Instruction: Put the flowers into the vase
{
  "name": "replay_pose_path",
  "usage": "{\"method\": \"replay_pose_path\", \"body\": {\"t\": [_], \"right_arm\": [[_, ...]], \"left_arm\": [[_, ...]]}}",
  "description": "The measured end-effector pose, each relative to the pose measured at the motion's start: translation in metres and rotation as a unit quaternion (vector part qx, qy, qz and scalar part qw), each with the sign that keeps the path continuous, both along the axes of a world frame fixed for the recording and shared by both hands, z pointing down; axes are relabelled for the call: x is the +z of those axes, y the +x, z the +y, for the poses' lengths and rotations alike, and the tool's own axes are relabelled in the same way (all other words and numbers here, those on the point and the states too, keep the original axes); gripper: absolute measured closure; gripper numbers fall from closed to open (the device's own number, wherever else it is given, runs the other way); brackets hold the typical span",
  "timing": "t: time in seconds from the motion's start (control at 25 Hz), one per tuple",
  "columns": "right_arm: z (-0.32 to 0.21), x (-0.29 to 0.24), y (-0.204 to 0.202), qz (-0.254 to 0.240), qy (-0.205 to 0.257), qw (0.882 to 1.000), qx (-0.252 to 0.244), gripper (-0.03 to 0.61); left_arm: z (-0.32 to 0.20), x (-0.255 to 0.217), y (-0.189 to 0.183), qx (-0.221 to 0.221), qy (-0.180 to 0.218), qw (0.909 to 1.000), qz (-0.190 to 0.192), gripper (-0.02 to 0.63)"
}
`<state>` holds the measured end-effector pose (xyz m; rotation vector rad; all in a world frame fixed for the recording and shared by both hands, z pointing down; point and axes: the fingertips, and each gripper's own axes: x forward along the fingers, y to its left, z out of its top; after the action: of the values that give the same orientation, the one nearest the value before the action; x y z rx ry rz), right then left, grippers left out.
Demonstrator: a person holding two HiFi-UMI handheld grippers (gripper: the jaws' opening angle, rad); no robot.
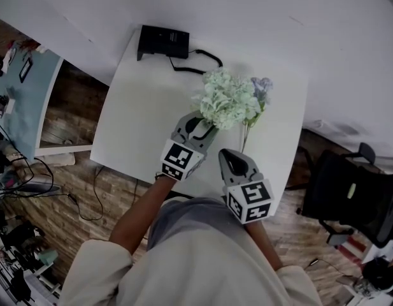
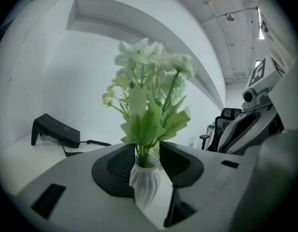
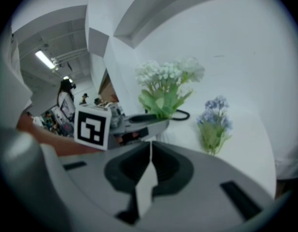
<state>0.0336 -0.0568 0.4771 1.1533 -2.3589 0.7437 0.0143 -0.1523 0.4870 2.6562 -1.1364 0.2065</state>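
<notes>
A bunch of white-green flowers [image 1: 229, 101] [image 2: 151, 71] [image 3: 168, 81] stands upright in a small ribbed white vase [image 2: 145, 182] on the white table [image 1: 139, 120]. My left gripper [image 1: 206, 125] [image 2: 148, 158] is open, its jaws on either side of the vase's neck with a little room. A purple flower sprig [image 1: 262, 87] [image 3: 214, 120] lies on the table just right of the vase. My right gripper [image 1: 229, 155] [image 3: 149, 151] is shut and empty, nearer the front edge and pointing towards the sprig's stem.
A black device [image 1: 163, 42] [image 2: 54, 129] with a cable sits at the table's far edge against the white wall. A black office chair [image 1: 352, 193] stands to the right of the table. A wooden floor with cables lies to the left.
</notes>
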Motion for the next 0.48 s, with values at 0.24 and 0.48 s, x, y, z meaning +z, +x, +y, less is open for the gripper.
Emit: {"method": "replay_pose_path", "body": {"t": [0.24,0.48], "right_arm": [[0.001,-0.005,-0.001,0.000,0.009,1.000,-0.003,0.553],[0.003,-0.010,-0.001,0.000,0.016,1.000,-0.004,0.553]], "left_arm": [[0.002,0.004,-0.005,-0.016,-0.016,0.9997,0.008,0.451],[0.008,0.005,-0.013,-0.030,-0.021,0.9993,0.010,0.451]]}}
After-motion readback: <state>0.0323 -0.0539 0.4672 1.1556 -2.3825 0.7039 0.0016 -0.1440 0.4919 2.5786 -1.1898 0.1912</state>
